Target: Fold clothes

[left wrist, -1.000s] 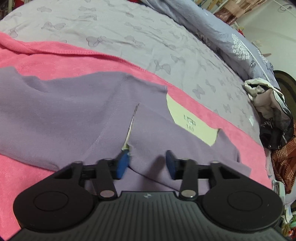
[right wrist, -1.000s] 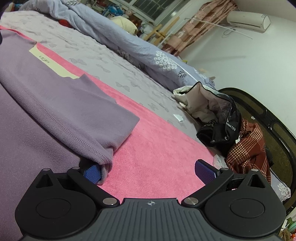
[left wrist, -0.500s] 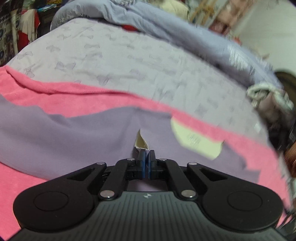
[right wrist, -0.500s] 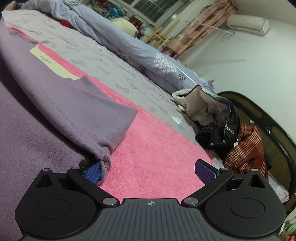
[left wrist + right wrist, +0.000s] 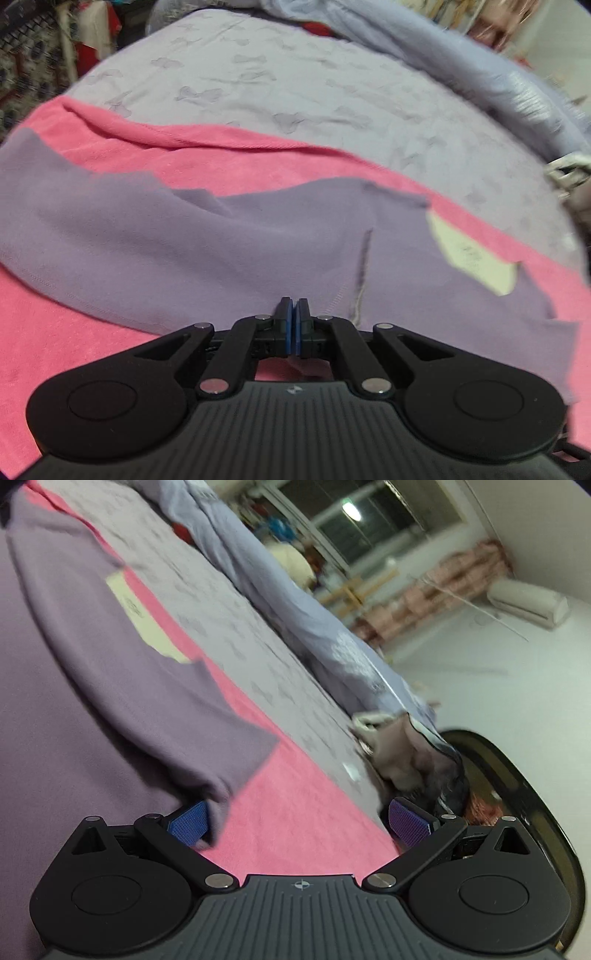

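Since a second ago, the left gripper [image 5: 294, 325] has gone from spread jaws to blue pads pressed together, and it is now pinching a fold of the purple garment [image 5: 221, 251] near the garment's near edge, just beside a seam, while the cloth around it is lying differently: the pale inner flap that was showing at the slit is no longer visible. That garment is lying spread across the pink towel [image 5: 74, 332], which is covering part of the grey butterfly-print bedsheet [image 5: 295, 92]. A cream label [image 5: 476, 258] with faint printing is showing at the garment's far right edge, against the towel. In the right wrist view the whole scene is tilting compared with the earlier frames, and it is motion-blurred. The right gripper [image 5: 299, 821] is standing wide open over bare pink towel [image 5: 295, 812], with its left pad [image 5: 188, 821] lying just beside or under the folded sleeve end of the purple garment [image 5: 110, 701]; whether it is touching the cloth I cannot tell. Beyond it, a bluish quilt [image 5: 295, 602] is running along the far side of the bed, and a heap of other clothes [image 5: 417, 771] is sitting near a dark curved bedframe [image 5: 535, 801].
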